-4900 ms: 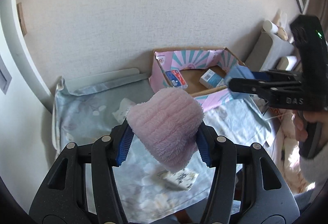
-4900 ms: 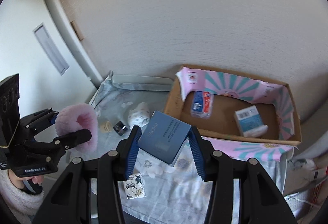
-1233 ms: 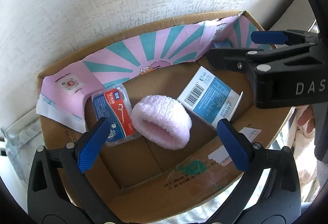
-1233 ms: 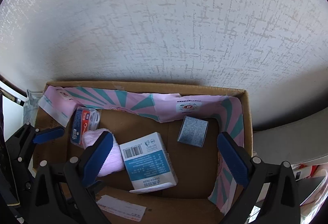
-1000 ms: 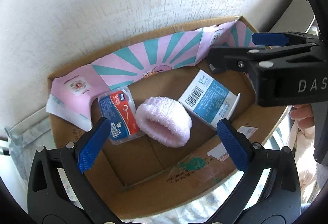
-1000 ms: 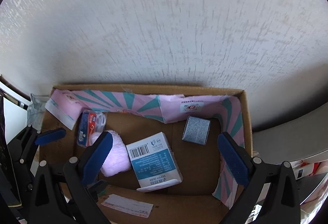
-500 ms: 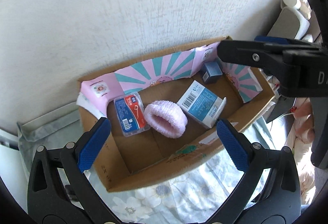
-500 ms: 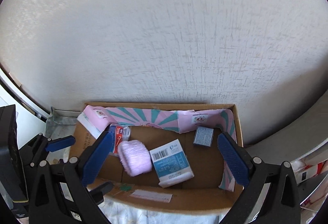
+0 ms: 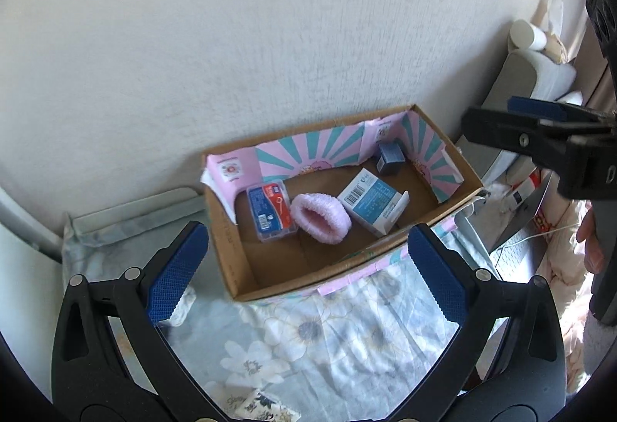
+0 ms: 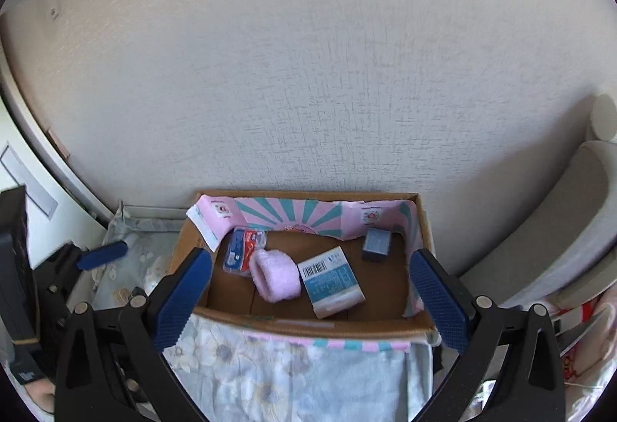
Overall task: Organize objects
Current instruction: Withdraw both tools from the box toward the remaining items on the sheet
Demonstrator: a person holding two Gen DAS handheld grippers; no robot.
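A cardboard box (image 9: 246, 269) with pink and teal lining stands against the wall; it also shows in the right wrist view (image 10: 308, 321). Inside lie a pink fluffy band (image 9: 320, 216) (image 10: 274, 275), a blue and red floss case (image 9: 270, 210) (image 10: 243, 247), a teal carton with a barcode (image 9: 372, 201) (image 10: 331, 281) and a small dark blue box (image 9: 390, 159) (image 10: 377, 243). My left gripper (image 9: 304, 271) is open and empty in front of the box. My right gripper (image 10: 308, 300) is open and empty, above the box's near edge.
A flowered blue cloth (image 9: 320, 337) covers the table. A small patterned packet (image 9: 258, 408) lies at its near edge. A grey cushion (image 10: 555, 229) and clutter sit to the right. The wall is just behind the box.
Both grippers let go of the pink band and the dark blue box inside the cardboard box, then drew back and up. The box now looks smaller and farther.
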